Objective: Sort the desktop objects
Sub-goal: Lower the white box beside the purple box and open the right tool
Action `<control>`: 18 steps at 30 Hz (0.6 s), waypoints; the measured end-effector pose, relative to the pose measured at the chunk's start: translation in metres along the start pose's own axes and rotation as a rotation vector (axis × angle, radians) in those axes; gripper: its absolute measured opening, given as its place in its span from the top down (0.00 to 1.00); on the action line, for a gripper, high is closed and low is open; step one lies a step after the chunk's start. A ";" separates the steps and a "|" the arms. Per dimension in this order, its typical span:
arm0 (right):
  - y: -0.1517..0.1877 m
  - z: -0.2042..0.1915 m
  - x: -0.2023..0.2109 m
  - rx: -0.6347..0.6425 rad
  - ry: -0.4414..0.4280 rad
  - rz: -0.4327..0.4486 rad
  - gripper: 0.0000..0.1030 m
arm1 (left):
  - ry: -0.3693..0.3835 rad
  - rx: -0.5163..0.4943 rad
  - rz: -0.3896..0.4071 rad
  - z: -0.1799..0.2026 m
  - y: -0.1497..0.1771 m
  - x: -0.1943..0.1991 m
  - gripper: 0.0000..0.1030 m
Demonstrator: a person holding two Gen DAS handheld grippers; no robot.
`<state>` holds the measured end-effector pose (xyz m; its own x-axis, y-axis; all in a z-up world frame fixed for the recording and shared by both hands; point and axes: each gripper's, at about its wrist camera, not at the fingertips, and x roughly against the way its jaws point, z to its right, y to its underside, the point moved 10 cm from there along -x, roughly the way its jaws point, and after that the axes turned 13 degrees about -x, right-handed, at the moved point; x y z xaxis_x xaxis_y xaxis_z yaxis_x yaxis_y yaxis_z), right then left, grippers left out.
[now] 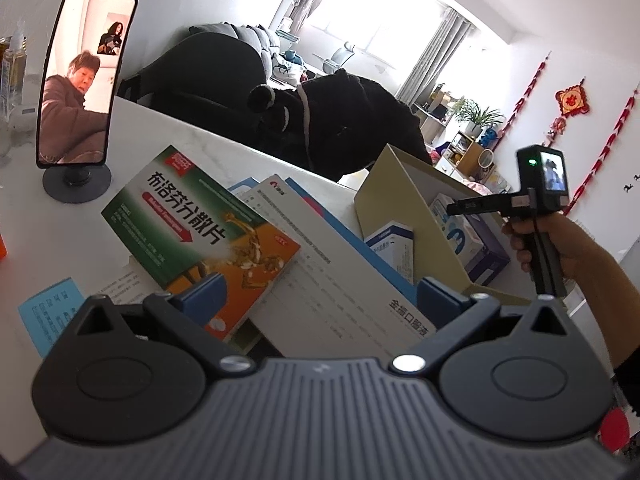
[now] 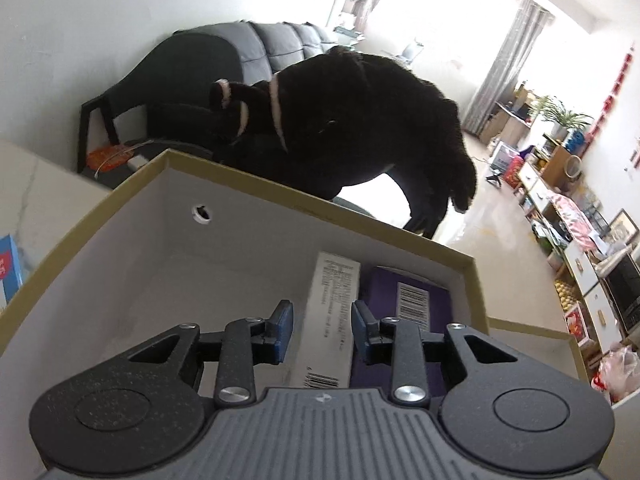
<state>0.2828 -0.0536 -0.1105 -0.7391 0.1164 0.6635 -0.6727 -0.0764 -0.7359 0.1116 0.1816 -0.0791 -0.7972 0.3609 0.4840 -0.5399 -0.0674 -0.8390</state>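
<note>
Left hand-held gripper (image 1: 320,292) wide open, empty, over green pack (image 1: 200,236) on worktop (image 1: 168,132): straddle its edges squarely. Right hand-held gripper (image 2: 322,330) half open, empty, above white pack (image 2: 330,320) in box (image 2: 320,200).

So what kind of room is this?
Most likely a living room at home: a grey sofa by the wall, curtains at bright windows, and red hanging decorations.
</note>
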 end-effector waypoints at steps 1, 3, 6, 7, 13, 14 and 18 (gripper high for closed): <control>0.000 -0.003 -0.003 0.028 0.014 -0.002 0.67 | 0.000 -0.001 -0.002 0.001 0.000 0.000 0.00; 0.000 -0.010 -0.010 0.092 0.048 -0.005 0.67 | 0.002 -0.009 0.000 0.003 0.000 0.002 0.00; 0.000 -0.019 -0.020 0.205 0.140 0.004 0.66 | -0.002 -0.018 0.003 0.004 -0.002 0.005 0.00; 0.000 -0.020 -0.023 0.226 0.165 0.002 0.66 | -0.005 -0.019 0.004 0.003 -0.003 0.006 0.00; 0.005 -0.026 -0.030 0.323 0.294 -0.017 0.65 | -0.016 -0.023 0.002 0.003 -0.004 0.008 0.00; 0.006 -0.027 -0.031 0.349 0.311 -0.021 0.65 | -0.018 -0.025 0.001 0.005 -0.004 0.008 0.00; 0.008 -0.031 -0.033 0.406 0.345 -0.033 0.65 | -0.018 -0.031 0.001 0.008 -0.004 0.012 0.00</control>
<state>0.3025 -0.0272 -0.1422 -0.7088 0.4391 0.5521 -0.7054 -0.4364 -0.5585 0.1023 0.1786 -0.0680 -0.8026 0.3442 0.4873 -0.5306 -0.0384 -0.8467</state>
